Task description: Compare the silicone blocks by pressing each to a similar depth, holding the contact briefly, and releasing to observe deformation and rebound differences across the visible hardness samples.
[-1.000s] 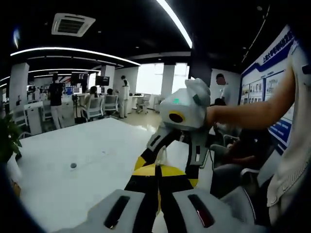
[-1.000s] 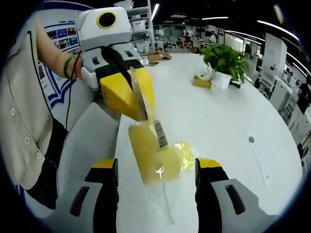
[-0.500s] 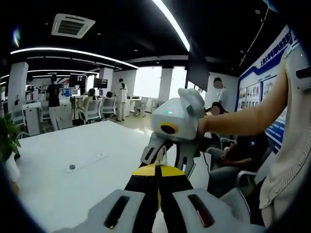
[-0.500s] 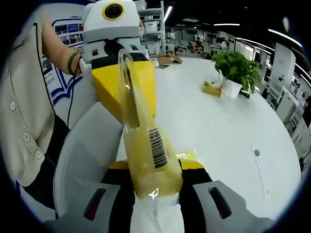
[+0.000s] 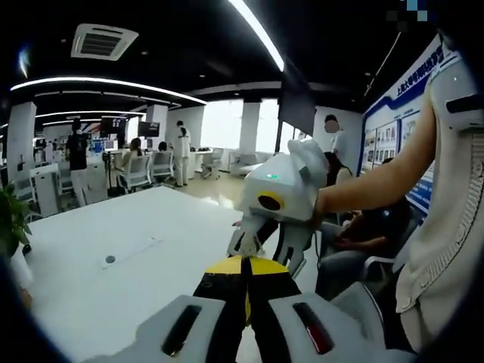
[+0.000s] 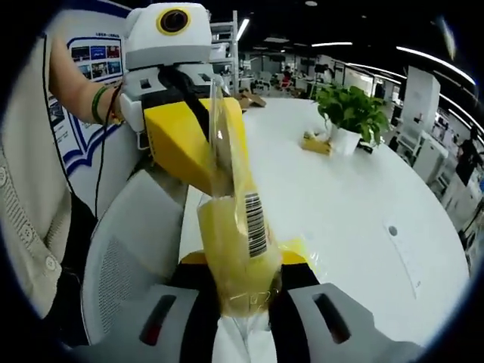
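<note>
A yellow silicone block (image 6: 236, 253) sits in a clear plastic bag with a barcode label (image 6: 255, 224), held up above the white table (image 6: 363, 189). My right gripper (image 6: 242, 276) is shut on the block's lower part. My left gripper (image 6: 217, 175) comes in from above left, its yellow jaws shut on the bag's upper edge. In the left gripper view my left gripper (image 5: 243, 266) is shut with a thin yellow edge between its jaws, and the right gripper (image 5: 261, 248) faces it just beyond, held by a person's arm.
A potted plant (image 6: 349, 110) and a small yellow item (image 6: 314, 144) stand on the far part of the table. A white mesh chair (image 6: 125, 261) is below left. The table (image 5: 91, 287) has a small round hole (image 5: 110, 259). A person sits at right (image 5: 363, 234).
The right gripper's jaws stood open around the block a second ago and have since shut on it. The left gripper keeps its hold on the bag's top.
</note>
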A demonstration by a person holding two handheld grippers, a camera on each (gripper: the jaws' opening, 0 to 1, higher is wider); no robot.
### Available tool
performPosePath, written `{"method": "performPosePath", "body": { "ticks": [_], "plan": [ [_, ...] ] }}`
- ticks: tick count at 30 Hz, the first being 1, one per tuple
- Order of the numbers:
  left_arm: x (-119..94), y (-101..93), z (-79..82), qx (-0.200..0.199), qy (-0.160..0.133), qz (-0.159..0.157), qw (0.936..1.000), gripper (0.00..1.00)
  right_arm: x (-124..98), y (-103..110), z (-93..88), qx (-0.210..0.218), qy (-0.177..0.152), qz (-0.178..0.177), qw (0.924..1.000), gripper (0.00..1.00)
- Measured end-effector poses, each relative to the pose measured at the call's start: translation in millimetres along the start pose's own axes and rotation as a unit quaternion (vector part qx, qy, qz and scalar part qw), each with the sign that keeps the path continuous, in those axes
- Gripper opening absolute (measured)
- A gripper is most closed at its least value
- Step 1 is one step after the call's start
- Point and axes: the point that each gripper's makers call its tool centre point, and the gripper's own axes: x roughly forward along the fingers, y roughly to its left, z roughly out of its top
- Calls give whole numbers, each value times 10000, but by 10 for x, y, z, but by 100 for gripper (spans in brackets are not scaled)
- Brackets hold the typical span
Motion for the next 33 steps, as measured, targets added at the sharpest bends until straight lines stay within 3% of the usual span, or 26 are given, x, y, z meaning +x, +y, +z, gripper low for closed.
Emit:
{"method": "performPosePath", "body": {
  "ticks": [5, 10, 33],
  "plan": [
    [14, -48, -6, 62, 20, -26, 10000, 0, -32, -4, -44, 5, 179, -100, 9998, 11],
    [21, -43, 6, 84, 14, -9, 10000, 0, -59, -73, -47, -308, 253, -239, 9989, 9],
    [21, -96, 14, 436, 143, 6, 9989, 0, -120, -9, -98, -631, 554, 79, 9964, 9]
  ]
}}
